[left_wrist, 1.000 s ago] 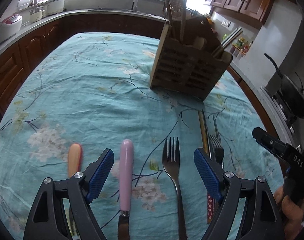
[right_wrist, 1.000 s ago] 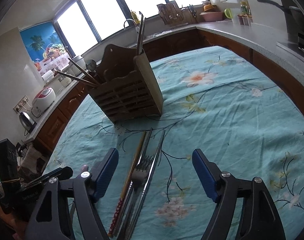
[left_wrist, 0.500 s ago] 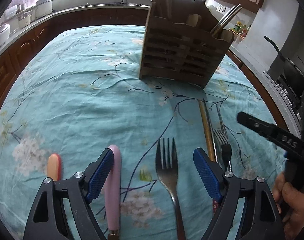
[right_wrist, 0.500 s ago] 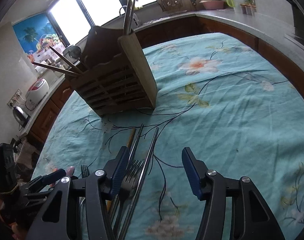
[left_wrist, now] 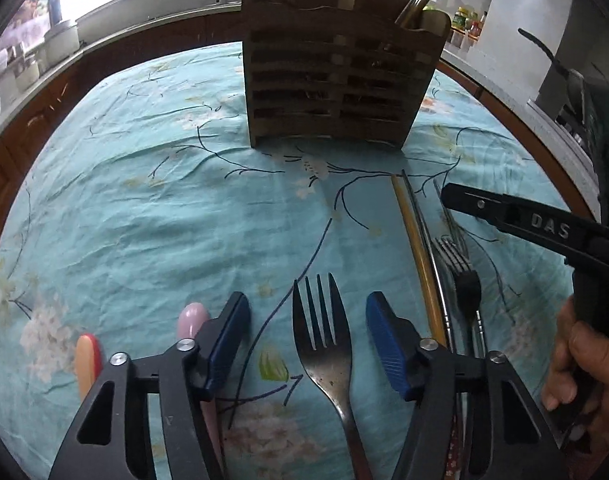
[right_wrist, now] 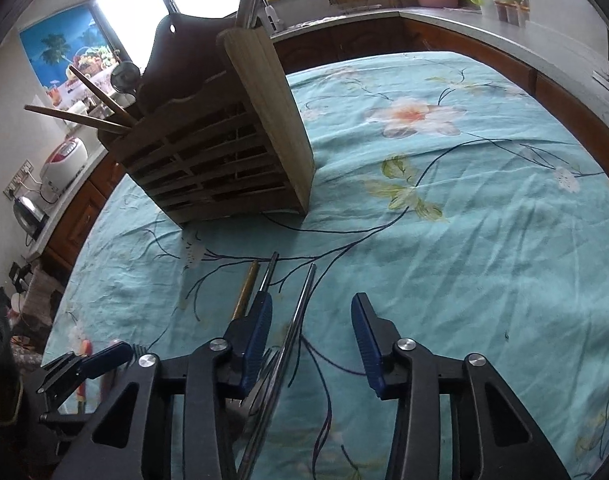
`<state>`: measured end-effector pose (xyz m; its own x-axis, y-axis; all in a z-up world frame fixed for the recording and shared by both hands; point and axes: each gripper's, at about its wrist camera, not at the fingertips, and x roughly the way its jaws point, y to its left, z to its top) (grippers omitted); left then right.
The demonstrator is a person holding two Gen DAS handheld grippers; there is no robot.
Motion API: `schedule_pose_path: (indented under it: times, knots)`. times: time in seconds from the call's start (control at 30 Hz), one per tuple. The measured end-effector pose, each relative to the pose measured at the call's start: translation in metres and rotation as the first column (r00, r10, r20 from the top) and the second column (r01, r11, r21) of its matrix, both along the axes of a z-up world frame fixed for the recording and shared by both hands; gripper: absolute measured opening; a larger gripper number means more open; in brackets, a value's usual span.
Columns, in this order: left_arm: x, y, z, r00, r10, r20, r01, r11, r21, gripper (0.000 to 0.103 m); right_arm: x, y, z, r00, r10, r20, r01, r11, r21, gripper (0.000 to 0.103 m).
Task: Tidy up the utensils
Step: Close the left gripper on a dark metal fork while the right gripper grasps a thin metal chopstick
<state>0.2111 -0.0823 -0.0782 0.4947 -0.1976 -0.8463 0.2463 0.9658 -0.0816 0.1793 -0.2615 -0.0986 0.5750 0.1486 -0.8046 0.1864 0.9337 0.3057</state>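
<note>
My left gripper (left_wrist: 307, 344) straddles the dark fork (left_wrist: 324, 344), whose handle runs back along the gap; the jaws have just been closing but aren't touching it. My right gripper (right_wrist: 311, 336), also narrowing, brackets a steel chopstick (right_wrist: 300, 312) ungripped.

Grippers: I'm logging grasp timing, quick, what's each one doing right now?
Left gripper: open, closing around the fork, not gripping it.
Right gripper: open, closing around a metal chopstick, not pressing it.
</note>
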Motion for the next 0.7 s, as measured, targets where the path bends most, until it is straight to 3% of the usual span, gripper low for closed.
schedule_pose_path:
  times: [0.23,0.4,0.43,0.5,0.6,0.7]
  knots:
    - [0.003,0.001,-0.001,1.000,-0.008,-0.007,0.008,1.000,-0.017,0.025,0.017,0.016,-0.004,0.999,0.035,-0.022,-0.037,0.993,-0.109,0.037]
    - [0.001,0.002,0.001,1.000,-0.010,-0.002,0.010,1.000,-0.021,0.025,0.022,0.035,-0.005,0.996,0.082,-0.044,-0.091,0.964,-0.249,0.031]
    - [0.001,0.004,0.001,1.000,-0.009,-0.004,0.008,1.000,-0.028,0.025,0.021,0.035,-0.004,0.995,0.087,-0.043,-0.095,0.964,-0.249,0.028]
    - [0.001,0.007,0.001,1.000,-0.003,-0.010,0.002,0.998,-0.055,0.025,0.020,0.033,-0.004,0.995,0.086,-0.042,-0.094,0.967,-0.238,0.011]
    - [0.002,0.016,0.002,1.000,0.007,-0.028,-0.010,0.994,-0.107,0.024,0.020,0.023,-0.004,0.997,0.077,-0.031,-0.081,0.983,-0.163,0.009]
    - [0.001,0.025,0.004,0.999,0.021,-0.039,-0.026,0.990,-0.140,0.024,0.016,0.008,-0.004,0.999,0.046,-0.018,-0.047,0.999,-0.026,0.007]
